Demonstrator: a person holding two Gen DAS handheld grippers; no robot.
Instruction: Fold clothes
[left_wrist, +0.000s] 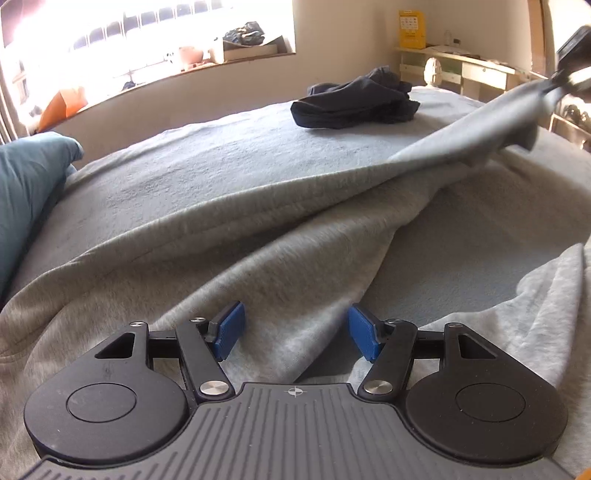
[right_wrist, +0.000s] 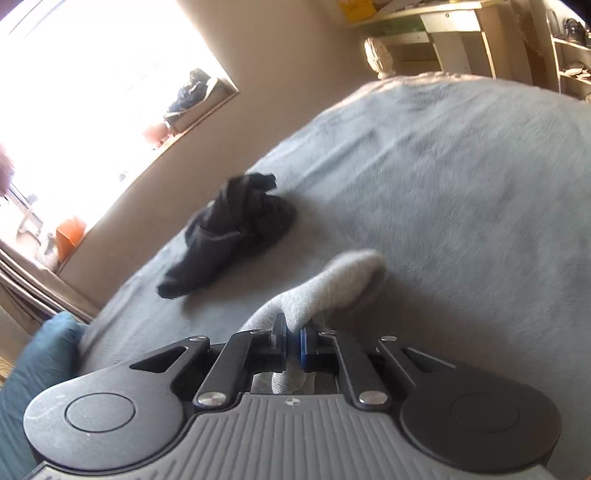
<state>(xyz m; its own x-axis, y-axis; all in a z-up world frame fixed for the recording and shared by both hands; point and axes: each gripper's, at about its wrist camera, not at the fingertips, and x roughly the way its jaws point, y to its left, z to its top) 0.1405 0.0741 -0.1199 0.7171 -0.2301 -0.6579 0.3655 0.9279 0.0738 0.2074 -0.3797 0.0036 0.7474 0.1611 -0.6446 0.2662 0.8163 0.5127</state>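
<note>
- Grey sweatshirt (left_wrist: 236, 236) sprawls nearest, across the bed (left_wrist: 207, 155), one end lifted far right, likely for straightening.
- Dark garment (left_wrist: 351, 103) waits far back, bunched.
- Left gripper (left_wrist: 295, 332) hovers spread, empty.
- Right gripper (right_wrist: 293, 345) pinches the sweatshirt's end.

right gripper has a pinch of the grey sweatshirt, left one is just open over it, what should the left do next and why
Probably lower the left gripper and close on the grey sweatshirt under it. Its blue pads stand apart, gripping nothing, while the right gripper already clamps a fold and lifts it off the bed; a second hold would let the cloth spread.
</note>
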